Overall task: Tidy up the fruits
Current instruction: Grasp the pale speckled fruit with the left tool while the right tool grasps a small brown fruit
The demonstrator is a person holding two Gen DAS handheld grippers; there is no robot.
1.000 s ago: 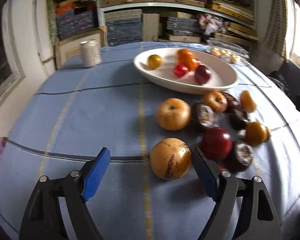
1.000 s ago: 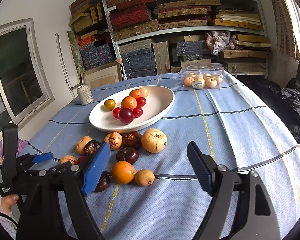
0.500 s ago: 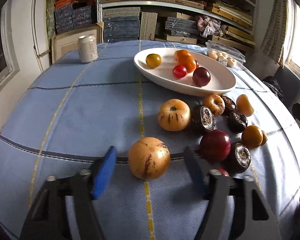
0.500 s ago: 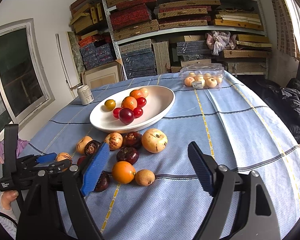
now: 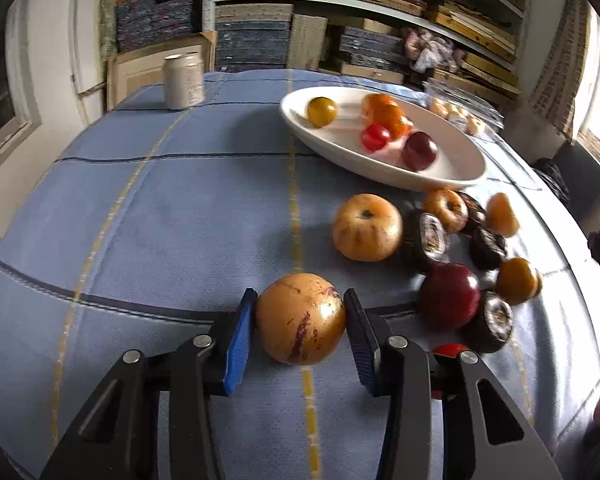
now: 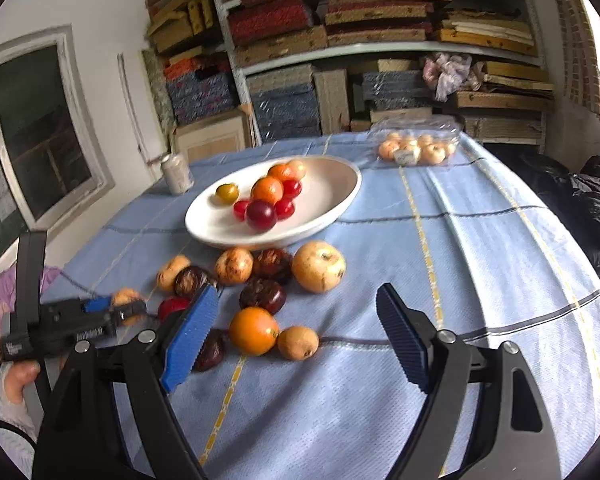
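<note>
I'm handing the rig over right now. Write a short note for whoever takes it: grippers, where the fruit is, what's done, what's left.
Left gripper: shut on the golden fruit with purple streaks, low over the blue tablecloth.
Right gripper: open, empty, hovering above the loose fruit.
Done: the white bowl already holds several small fruits, among them a dark red plum and an orange.
Left: carry the held fruit to the bowl, then the pile in front of it, including the pale yellow apple and the loose orange.
</note>
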